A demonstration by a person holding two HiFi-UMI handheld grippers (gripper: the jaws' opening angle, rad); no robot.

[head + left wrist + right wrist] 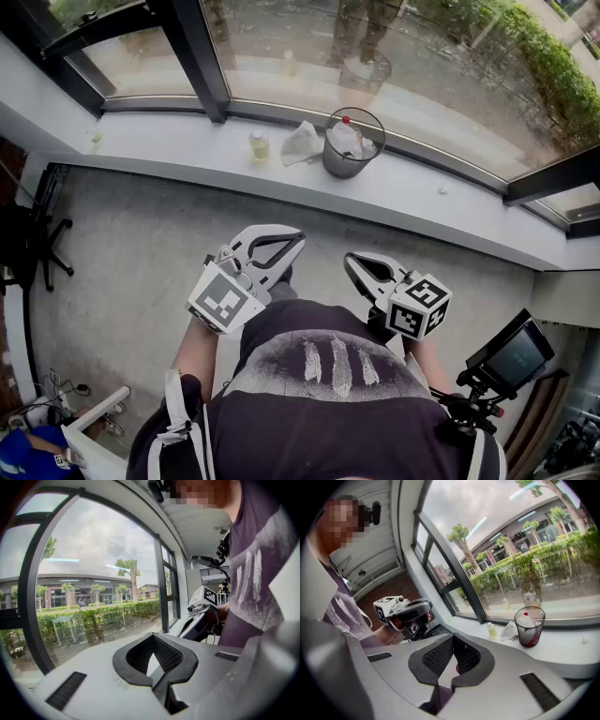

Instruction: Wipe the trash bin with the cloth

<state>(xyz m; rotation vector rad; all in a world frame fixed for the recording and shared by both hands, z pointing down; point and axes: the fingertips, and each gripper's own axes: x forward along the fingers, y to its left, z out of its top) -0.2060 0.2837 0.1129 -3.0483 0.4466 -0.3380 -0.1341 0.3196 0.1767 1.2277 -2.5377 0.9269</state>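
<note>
Left gripper [296, 240] and right gripper [350, 261] idle at the waist, jaws pressed together, empty. Crumpled white cloth [300, 142] lies beside dark mesh trash bin [345, 161] on white window sill [169, 148], ready for pickup.

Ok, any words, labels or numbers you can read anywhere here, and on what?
No text can be read.
Small bottle on the sill: label too small to read.
Bottle in the trash bin: label too small to read.
Marker cubes: black-and-white square patterns, no letters.
Shirt: white streaks, no words.
</note>
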